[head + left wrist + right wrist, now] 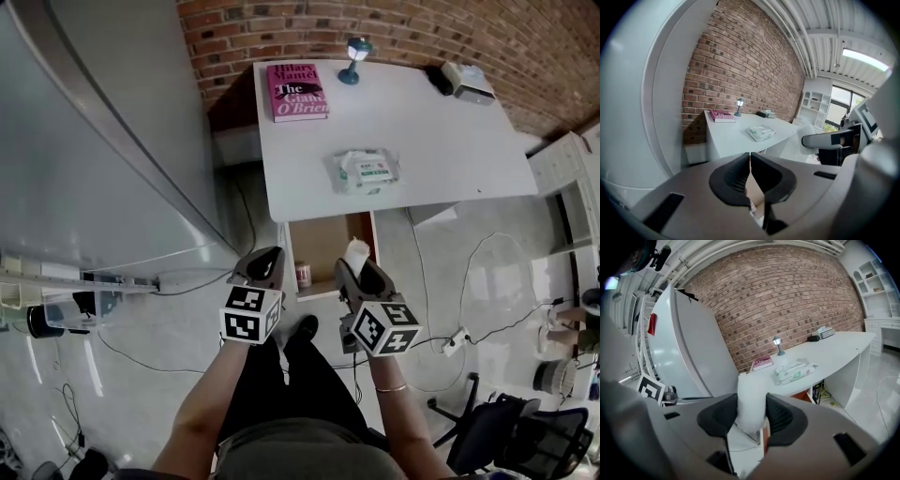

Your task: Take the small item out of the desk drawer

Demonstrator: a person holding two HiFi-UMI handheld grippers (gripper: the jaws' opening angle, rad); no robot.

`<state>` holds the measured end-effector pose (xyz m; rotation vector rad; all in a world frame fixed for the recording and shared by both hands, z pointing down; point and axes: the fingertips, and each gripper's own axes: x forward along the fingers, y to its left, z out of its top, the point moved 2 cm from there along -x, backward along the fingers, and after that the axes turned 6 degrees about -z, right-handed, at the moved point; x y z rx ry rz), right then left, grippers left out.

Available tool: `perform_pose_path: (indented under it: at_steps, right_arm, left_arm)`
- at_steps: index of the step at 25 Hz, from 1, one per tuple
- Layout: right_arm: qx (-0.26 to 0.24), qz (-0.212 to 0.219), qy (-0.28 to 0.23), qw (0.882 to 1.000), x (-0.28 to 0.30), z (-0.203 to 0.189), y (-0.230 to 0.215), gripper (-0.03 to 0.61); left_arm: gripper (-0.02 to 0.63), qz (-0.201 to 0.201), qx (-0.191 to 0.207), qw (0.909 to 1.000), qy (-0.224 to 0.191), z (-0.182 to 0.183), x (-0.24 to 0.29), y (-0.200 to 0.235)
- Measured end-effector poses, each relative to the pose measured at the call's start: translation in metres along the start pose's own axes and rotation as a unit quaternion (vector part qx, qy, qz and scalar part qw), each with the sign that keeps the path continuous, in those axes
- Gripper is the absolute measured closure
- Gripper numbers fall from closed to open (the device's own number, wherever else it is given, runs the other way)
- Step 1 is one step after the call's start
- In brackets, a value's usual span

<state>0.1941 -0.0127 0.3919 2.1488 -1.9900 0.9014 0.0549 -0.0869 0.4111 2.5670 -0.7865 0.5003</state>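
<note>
- Mainly slip risk: white soft item looks squashy and much of it sticks out past the jaws; a jerk could drop it back into drawer or onto floor.
- Could also clip counter front edge, which sits close by in head view.
- Right hand-held gripper: jaws fairly wide, pressed on item both sides, item held just over open drawer.
- Left hand-held gripper: jaws together, nothing btw them.

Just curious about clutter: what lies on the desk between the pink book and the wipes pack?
Nothing; in the head view the desk is bare between pink book and wipes pack.
</note>
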Motion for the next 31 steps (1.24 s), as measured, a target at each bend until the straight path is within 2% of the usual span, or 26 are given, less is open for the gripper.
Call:
perform_pose_path:
  at_steps: [17, 31]
  right_arm:
    - [-0.005, -0.010, -0.027, 1.000, -0.014, 0.019, -0.008, 0.400]
    - [-0.008, -0.014, -0.026, 1.000, -0.018, 0.016, -0.016, 0.400]
  left_arm:
    - [0.586, 0.006, 0.008, 0.9999, -0.014, 0.016, -0.005, -0.005]
    - [0.586, 0.004, 0.015, 0.9998, -0.016, 0.020, -0.001, -0.012]
